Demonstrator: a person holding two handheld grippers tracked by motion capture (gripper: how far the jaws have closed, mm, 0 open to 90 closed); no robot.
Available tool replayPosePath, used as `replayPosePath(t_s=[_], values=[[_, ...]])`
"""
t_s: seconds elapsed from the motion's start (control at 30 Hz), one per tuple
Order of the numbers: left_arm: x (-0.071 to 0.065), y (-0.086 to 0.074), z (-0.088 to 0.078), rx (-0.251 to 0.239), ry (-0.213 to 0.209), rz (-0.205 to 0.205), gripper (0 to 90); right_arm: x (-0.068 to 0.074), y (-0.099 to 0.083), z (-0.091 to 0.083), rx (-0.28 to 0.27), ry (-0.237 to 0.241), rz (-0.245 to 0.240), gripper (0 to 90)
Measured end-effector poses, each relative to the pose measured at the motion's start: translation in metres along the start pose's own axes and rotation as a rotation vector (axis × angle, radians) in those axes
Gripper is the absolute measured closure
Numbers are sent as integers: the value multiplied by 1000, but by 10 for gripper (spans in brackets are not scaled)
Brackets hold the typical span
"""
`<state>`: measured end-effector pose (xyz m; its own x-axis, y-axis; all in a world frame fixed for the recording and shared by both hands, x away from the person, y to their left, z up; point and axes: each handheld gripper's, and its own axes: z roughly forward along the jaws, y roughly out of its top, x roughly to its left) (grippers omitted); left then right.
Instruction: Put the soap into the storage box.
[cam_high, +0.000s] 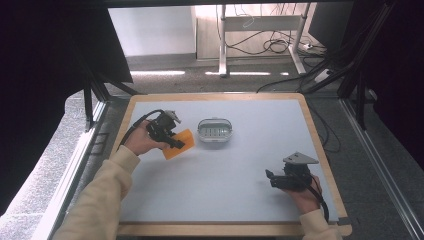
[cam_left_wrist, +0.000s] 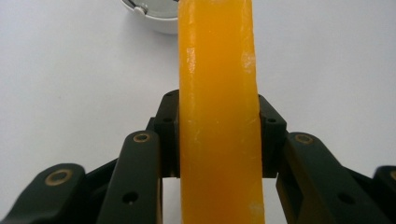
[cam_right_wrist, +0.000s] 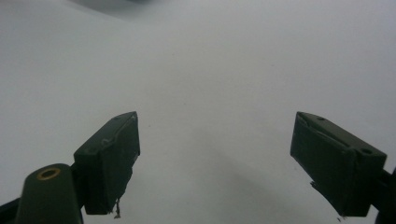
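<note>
A: Start with the biggest thing. What are you working on?

B: Your surface (cam_high: 220, 175) is a pale grey sheet with a wooden edge, and both your forearms come in from the near side. Beyond its far edge lies a grey floor with desk legs and loose cables.

A: And what sits on it?

B: A small clear container (cam_high: 215, 130) with a white rim stands a little left of the middle, toward the far half. In the left gripper view its rim (cam_left_wrist: 149, 14) peeks in at the top, just past the end of the orange piece.

A: Where is the orange thing?

B: The orange block (cam_high: 178, 143) is in your left tool (cam_high: 172, 139), at the left of the surface and just left of the container, close to it but apart. It looks tilted in the high view. In the left gripper view the block (cam_left_wrist: 218, 116) runs straight up the middle, and both black pads press on its two sides, so your left tool is clamped on it.

A: And my right hand?

B: Your right tool (cam_high: 272, 179) is at the near right, well apart from the block and the container, pointing left. In the right gripper view its tips (cam_right_wrist: 215, 163) stand wide apart over bare surface, with nothing between them.
</note>
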<state>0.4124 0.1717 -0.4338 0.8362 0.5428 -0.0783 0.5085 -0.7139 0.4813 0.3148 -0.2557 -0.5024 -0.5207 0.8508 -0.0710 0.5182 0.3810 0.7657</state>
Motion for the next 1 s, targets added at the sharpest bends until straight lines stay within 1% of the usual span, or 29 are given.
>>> replayPosePath(t_s=[0.47, 0.7, 0.87, 1.0], values=[[8, 23, 7, -14, -9, 7, 625, -1, 0, 1, 3, -1, 2, 162], [10, 33, 11, 4, -11, 10, 625, -1, 0, -1, -10, 0, 3, 167], [11, 37, 11, -10, -12, 11, 625, -1, 0, -1, -13, -2, 3, 168], [12, 42, 12, 1, -13, 16, 625, -1, 0, -1, -12, -1, 3, 168]])
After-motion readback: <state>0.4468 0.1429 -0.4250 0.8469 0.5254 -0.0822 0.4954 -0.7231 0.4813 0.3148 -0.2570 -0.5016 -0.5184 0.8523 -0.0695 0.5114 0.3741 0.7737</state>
